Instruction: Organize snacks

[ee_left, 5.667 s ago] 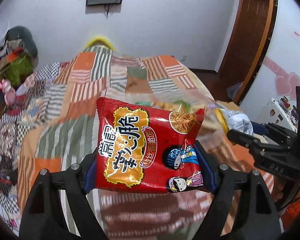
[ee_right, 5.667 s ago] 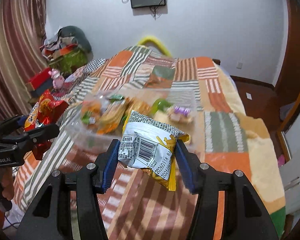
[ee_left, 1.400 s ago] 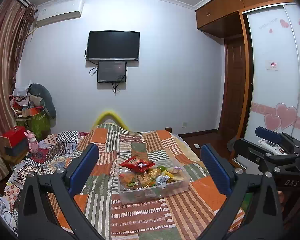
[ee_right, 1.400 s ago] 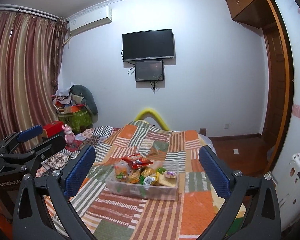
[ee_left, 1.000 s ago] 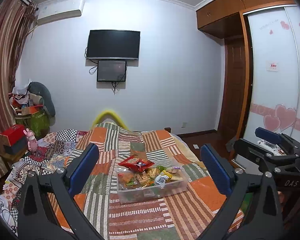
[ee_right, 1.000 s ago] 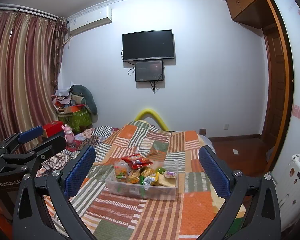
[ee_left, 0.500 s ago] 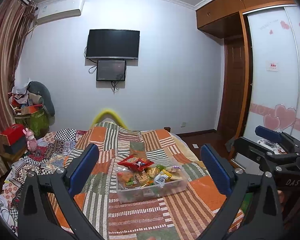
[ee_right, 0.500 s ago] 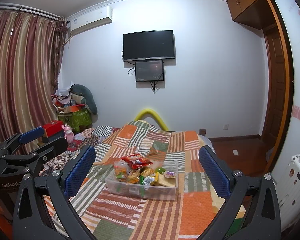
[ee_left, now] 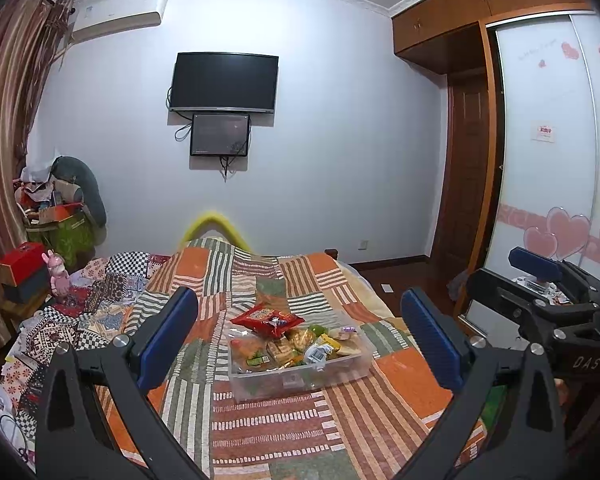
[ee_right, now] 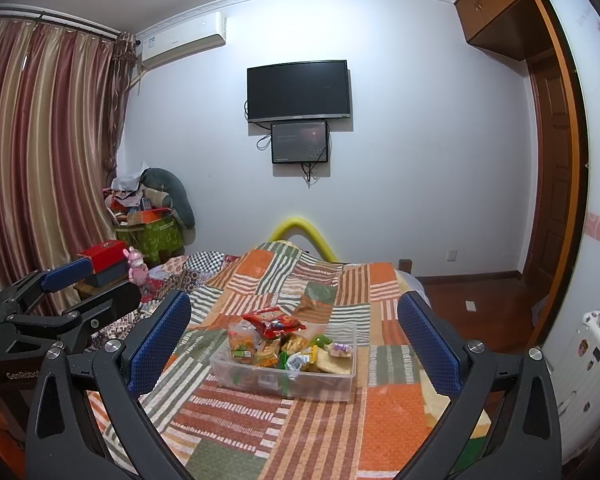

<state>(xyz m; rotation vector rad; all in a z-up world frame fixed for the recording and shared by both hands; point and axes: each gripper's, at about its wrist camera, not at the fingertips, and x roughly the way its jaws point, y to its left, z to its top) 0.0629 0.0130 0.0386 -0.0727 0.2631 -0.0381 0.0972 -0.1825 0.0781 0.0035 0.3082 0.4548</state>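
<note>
Holding both grippers wide apart and empty, well back from the bed
Your left gripper (ee_left: 299, 334) and right gripper (ee_right: 294, 338) carry nothing; the snacks (ee_right: 277, 325) all lie in the clear box (ee_right: 284, 386), so the task looks nearly done

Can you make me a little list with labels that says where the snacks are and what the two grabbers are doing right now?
Place: bedroom, patchwork quilt on the bed
Snack box: clear plastic bin sitting on the quilt
In the box: many snack packets, piled up
On top: red snack bag, at the bin's far left
Left gripper: open, holding nothing, held back from the bin
Right gripper: open, holding nothing, held back from the bin
Loose snacks on the quilt: none seen
</note>
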